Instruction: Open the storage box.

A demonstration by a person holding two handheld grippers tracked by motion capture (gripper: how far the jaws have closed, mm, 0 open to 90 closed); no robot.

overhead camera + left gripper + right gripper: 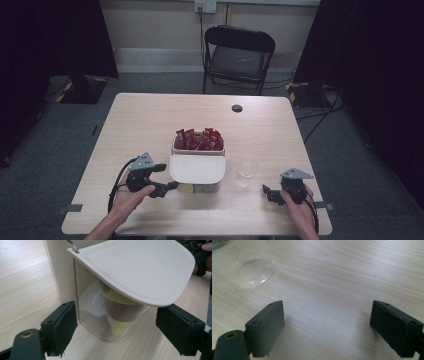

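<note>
Left gripper (116, 330) gaped beside the box (197, 162) mid-tabletop (150, 120), pods (122, 310) under its flap. Right gripper (327, 327) spread, empty, near the cup (246, 171). Likely approach; next, reaching a pod.

In the high view the left tongs (170, 186) sit at lower left of centre, held by the left hand (131, 196), whose forearm enters from the bottom edge; the jaws point toward the frame's middle. The right tongs (266, 192) sit at lower right, gripped by the right hand (296, 201), jaws pointing left. In each gripper view the two black jaws stand wide apart with nothing between the pads.
</note>
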